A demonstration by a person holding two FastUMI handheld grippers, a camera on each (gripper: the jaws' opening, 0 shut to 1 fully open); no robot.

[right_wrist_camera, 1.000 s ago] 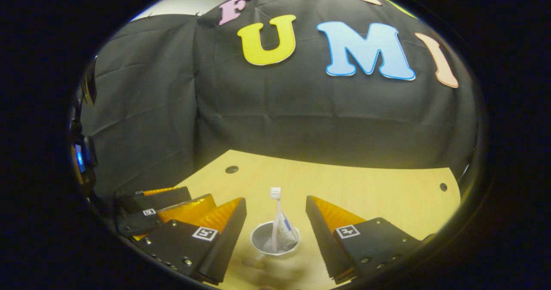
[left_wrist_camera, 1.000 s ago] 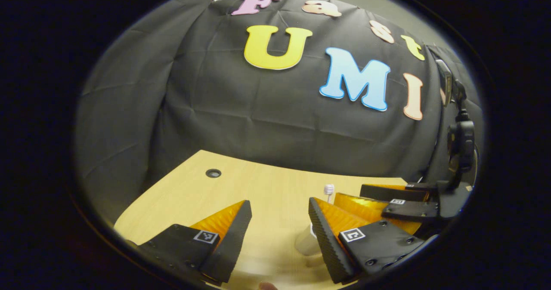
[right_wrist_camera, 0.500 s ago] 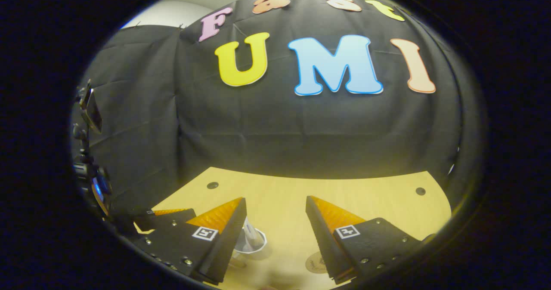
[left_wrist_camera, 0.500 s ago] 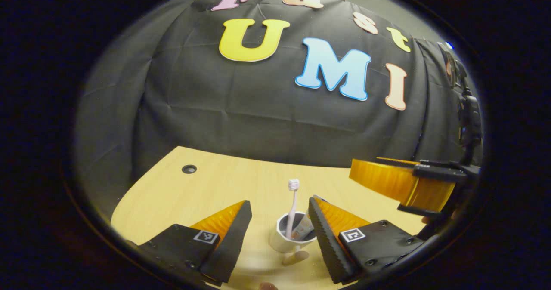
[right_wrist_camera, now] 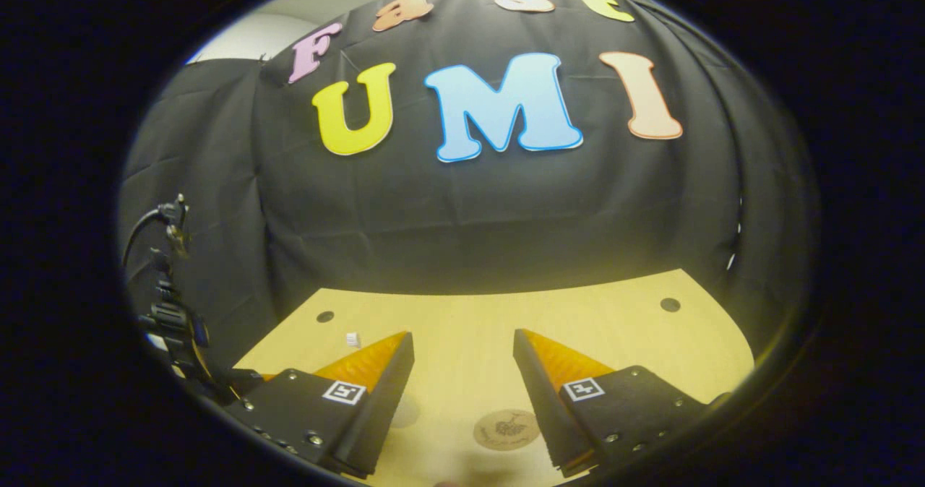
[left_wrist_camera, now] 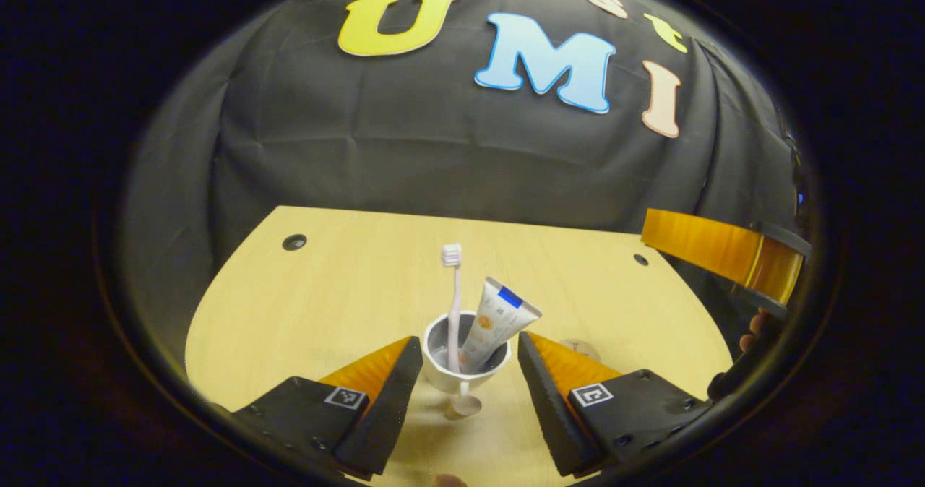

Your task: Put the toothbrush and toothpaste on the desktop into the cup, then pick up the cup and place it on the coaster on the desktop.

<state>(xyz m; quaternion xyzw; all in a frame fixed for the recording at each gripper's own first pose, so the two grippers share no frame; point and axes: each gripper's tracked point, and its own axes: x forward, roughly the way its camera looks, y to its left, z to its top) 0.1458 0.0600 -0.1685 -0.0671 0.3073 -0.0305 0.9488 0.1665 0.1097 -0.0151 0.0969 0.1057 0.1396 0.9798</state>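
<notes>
The cup [left_wrist_camera: 466, 360] stands on the desktop [left_wrist_camera: 325, 299] between the wide-open, empty fingers of the left gripper [left_wrist_camera: 468, 382], holding the toothbrush [left_wrist_camera: 453, 295] and toothpaste [left_wrist_camera: 495, 317]. It looks rigid, smooth and top-heavy, so grip its wall low; the right gripper [right_wrist_camera: 462, 378], also open and empty, hovers near the coaster [right_wrist_camera: 506, 429]

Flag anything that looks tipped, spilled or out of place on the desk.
Nothing stands out. The cup stands upright on the desk, toothbrush and toothpaste leaning inside it. The coaster lies flat and bare, nothing spilled.
</notes>
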